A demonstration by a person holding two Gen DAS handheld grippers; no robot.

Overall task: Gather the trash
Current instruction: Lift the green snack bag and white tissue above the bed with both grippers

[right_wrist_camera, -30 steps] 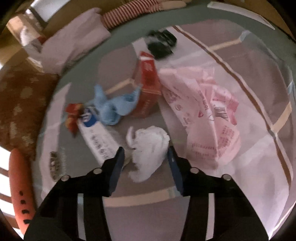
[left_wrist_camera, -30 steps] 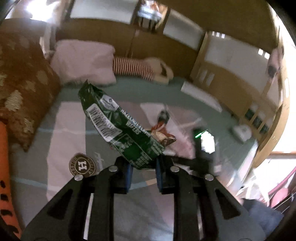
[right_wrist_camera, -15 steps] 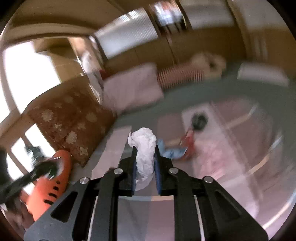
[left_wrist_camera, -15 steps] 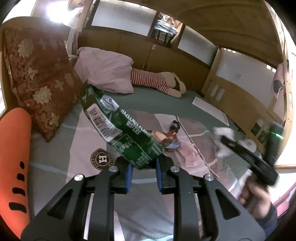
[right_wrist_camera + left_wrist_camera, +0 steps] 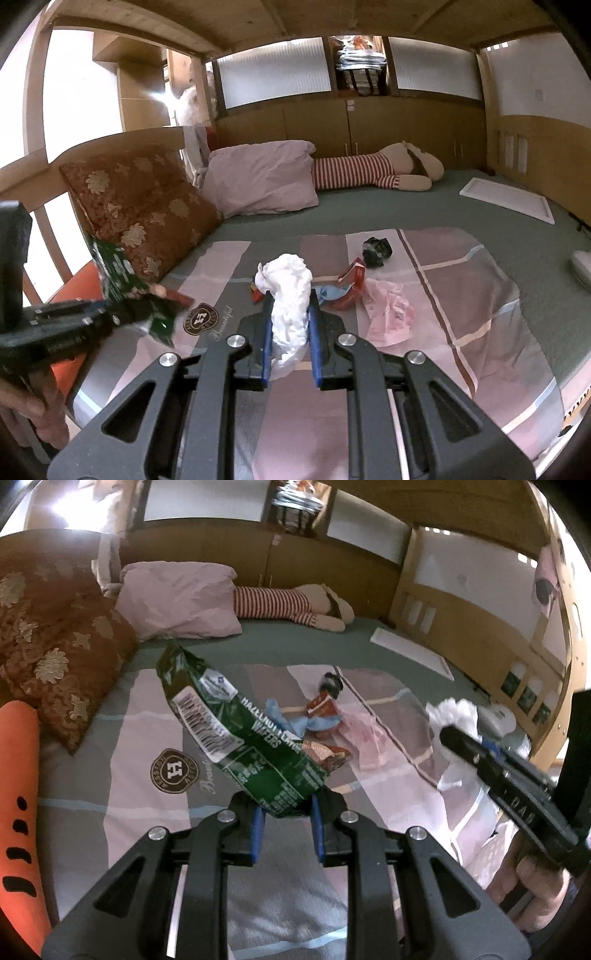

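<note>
My left gripper (image 5: 286,812) is shut on the lower end of a green wafer wrapper (image 5: 236,723), which sticks up and to the left above the bed. A crumpled white tissue (image 5: 290,295) is pinched in my right gripper (image 5: 290,325), lifted clear of the blanket. On the blanket beyond lie a red carton (image 5: 351,284), a blue rag (image 5: 330,291), a pink plastic bag (image 5: 388,310) and a black crumpled wad (image 5: 376,251). The right gripper with the tissue (image 5: 454,710) shows at the right of the left wrist view, and the left gripper with the wrapper (image 5: 118,269) at the left of the right wrist view.
A patterned brown cushion (image 5: 140,206), a pink pillow (image 5: 262,177) and a striped plush toy (image 5: 373,170) lie at the head of the bed. An orange bolster (image 5: 18,794) runs along the left edge. A white flat board (image 5: 506,197) rests far right, near wooden panels.
The right gripper closed on the white tissue and lifted it off the blanket, tilting up toward the headboard. The left gripper, still holding the wrapper, shifted slightly; the right gripper came into its view.
</note>
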